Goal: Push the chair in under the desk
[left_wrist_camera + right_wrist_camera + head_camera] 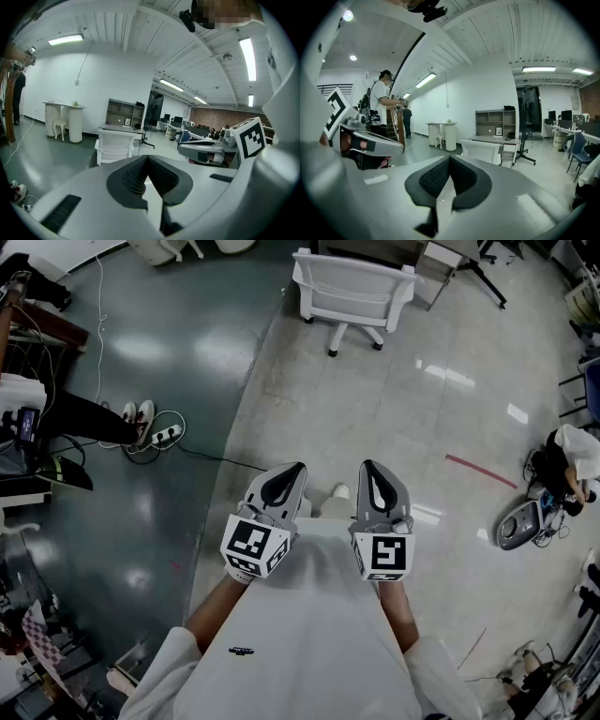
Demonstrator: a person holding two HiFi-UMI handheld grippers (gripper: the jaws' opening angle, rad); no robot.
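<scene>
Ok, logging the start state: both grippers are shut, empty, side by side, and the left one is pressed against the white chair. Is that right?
Not quite. The left gripper touches nothing: the head view shows the white chair standing well ahead across the floor, apart from it. The rest holds: it and the right gripper are shut, empty, side by side.

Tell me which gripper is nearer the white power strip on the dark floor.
Left. The left gripper is right of and below the power strip in the head view; the right gripper sits farther right, beyond the left one.
</scene>
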